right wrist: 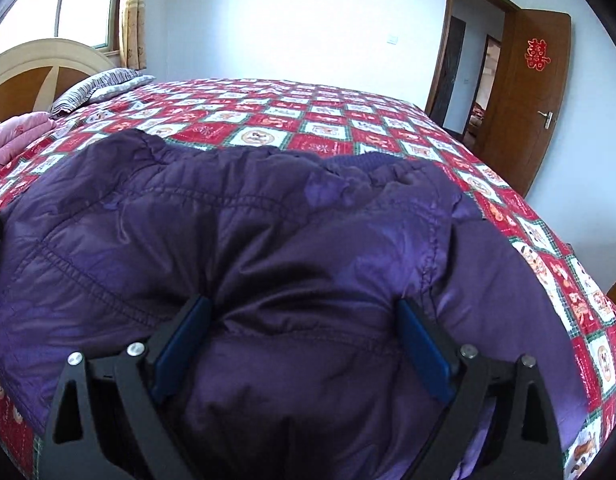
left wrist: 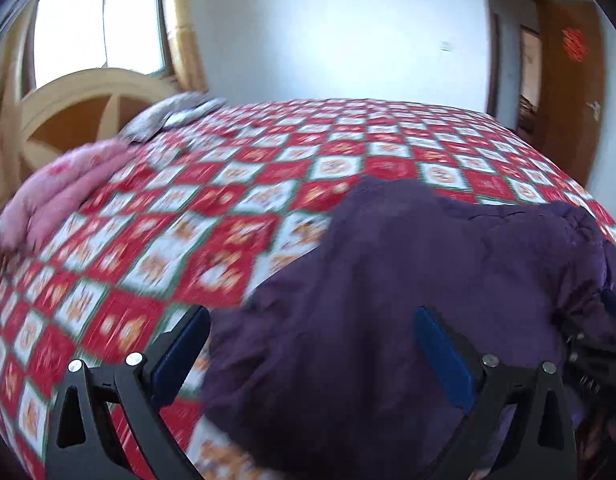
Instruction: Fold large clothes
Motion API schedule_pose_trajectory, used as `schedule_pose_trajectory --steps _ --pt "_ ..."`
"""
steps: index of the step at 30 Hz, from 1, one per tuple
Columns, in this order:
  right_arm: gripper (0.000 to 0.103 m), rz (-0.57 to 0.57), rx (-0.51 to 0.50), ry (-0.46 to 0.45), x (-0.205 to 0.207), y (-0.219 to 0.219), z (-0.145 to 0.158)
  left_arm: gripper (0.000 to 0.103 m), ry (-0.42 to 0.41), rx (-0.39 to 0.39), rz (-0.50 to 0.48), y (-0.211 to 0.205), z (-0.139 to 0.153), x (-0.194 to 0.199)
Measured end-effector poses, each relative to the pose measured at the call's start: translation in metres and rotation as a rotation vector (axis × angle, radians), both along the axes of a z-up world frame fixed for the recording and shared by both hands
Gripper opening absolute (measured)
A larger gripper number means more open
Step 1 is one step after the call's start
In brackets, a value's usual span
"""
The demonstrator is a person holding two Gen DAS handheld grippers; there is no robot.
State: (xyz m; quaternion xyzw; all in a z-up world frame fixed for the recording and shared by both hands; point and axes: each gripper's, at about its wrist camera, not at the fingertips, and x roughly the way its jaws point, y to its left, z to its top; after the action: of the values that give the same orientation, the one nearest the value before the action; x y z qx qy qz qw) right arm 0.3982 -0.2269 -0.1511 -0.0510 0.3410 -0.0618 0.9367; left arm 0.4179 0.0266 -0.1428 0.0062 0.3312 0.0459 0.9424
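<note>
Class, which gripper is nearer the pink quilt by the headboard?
Left. The left gripper sits at the purple jacket's edge on the pink quilt's side; the right gripper is over the jacket, farther off.

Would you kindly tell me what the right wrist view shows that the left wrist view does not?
Only the right wrist view shows the jacket's quilted stitching sharply, and the right gripper open astride a puffed fold.

Only the left wrist view shows the left gripper, open over the jacket's edge, and the other gripper's dark frame at the right.

Both show the purple jacket on the red checked bedspread, the pink bedding, the striped pillow, the headboard and the open door.
</note>
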Motion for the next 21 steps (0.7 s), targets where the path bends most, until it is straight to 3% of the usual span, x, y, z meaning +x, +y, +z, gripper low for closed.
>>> schedule_pose_trajectory --steps 2,4,6,9,14,18,20,21 --pt "0.095 -0.028 0.015 -0.013 -0.009 0.001 0.006 0.102 0.053 -0.080 0.068 0.029 -0.007 -0.008" --pt "0.095 -0.050 0.015 -0.057 -0.032 0.007 0.018 0.102 0.074 -0.212 0.128 0.059 -0.014 -0.018" --pt "0.096 -0.045 -0.011 -0.094 -0.051 0.018 0.022 0.102 0.089 -0.292 0.152 0.068 -0.020 -0.023" --pt "0.096 -0.066 -0.092 -0.059 -0.053 0.026 0.004 0.102 0.101 -0.337 0.149 0.058 -0.029 -0.019" --pt "0.099 -0.065 -0.063 -0.026 -0.043 0.018 -0.004 0.102 0.135 -0.445 0.128 0.038 -0.044 0.001" --pt "0.098 -0.075 -0.066 -0.031 -0.045 0.018 -0.005 0.102 0.084 -0.545 0.117 0.040 -0.052 0.015" --pt "0.098 -0.082 -0.075 -0.035 -0.045 0.019 -0.005 0.093 0.047 -0.521 0.053 0.034 -0.044 0.022" --pt "0.098 -0.082 -0.070 -0.037 -0.046 0.018 -0.005 0.067 0.034 -0.487 0.018 0.027 -0.038 0.024"
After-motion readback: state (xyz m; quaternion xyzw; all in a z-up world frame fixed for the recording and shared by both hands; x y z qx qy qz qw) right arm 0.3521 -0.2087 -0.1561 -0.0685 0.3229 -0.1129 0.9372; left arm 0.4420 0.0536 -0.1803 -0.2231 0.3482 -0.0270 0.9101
